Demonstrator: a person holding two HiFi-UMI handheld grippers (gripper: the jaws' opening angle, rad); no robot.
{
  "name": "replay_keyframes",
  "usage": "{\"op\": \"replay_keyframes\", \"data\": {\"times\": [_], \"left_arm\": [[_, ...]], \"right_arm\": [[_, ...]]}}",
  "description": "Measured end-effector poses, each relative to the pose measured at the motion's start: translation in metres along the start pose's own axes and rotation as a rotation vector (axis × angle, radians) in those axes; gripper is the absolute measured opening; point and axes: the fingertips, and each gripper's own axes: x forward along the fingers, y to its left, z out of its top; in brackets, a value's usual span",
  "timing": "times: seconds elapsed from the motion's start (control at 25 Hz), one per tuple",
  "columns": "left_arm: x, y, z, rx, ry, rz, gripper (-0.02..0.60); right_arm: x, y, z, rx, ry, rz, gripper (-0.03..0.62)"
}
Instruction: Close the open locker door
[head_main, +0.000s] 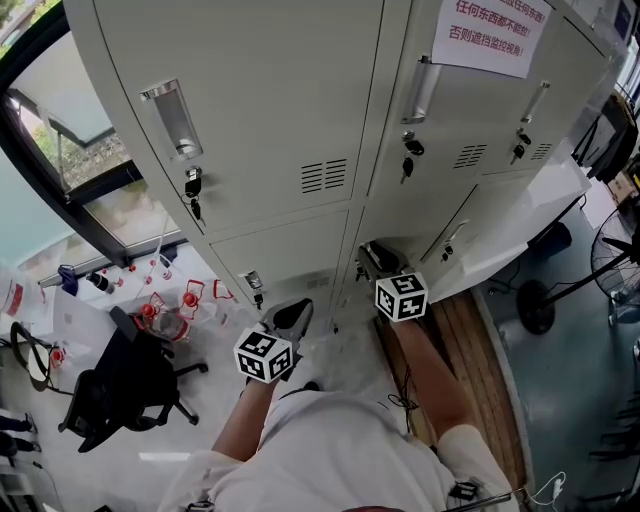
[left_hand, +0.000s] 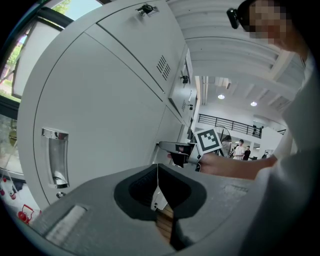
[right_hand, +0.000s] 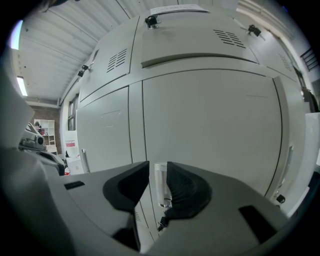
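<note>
Lockers (head_main: 250, 110) by window (head_main: 60, 140). Door (right_hand: 210, 130) prob light, stiff; push near handle (right_hand: 161, 192). Right gripper (right_hand: 158, 169) spread, handle between; left gripper (left_hand: 157, 172) pressed together.

Pale grey lockers (head_main: 280, 110) with silvery handles (head_main: 172, 118) carry a white notice (head_main: 490, 35) printed in red, while black-and-white square markers pattern the cubes (head_main: 265, 355) of the grey left gripper (head_main: 290, 318) and right gripper (head_main: 375, 262), alongside a black chair (head_main: 120, 395) and brown wooden planks (head_main: 480, 350).

A dark-framed window (head_main: 70, 160) let daylight in at left. A black office chair (head_main: 125, 385) stood on the pale floor (head_main: 100, 470), a standing fan (head_main: 612, 268) at right; ceiling lights (left_hand: 221, 96) glowed beyond.
</note>
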Motion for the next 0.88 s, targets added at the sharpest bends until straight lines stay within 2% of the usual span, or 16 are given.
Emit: {"op": "replay_keyframes", "data": {"times": [0.32, 0.88], "left_arm": [[0.005, -0.021, -0.006, -0.001, 0.005, -0.018, 0.015], [0.022, -0.105, -0.029, -0.003, 0.03, -0.09, 0.016]], "right_arm": [[-0.04, 0.0, -0.001, 0.01, 0.012, -0.01, 0.107], [-0.162, -0.014, -0.013, 0.044, -0.022, -0.072, 0.046]]}}
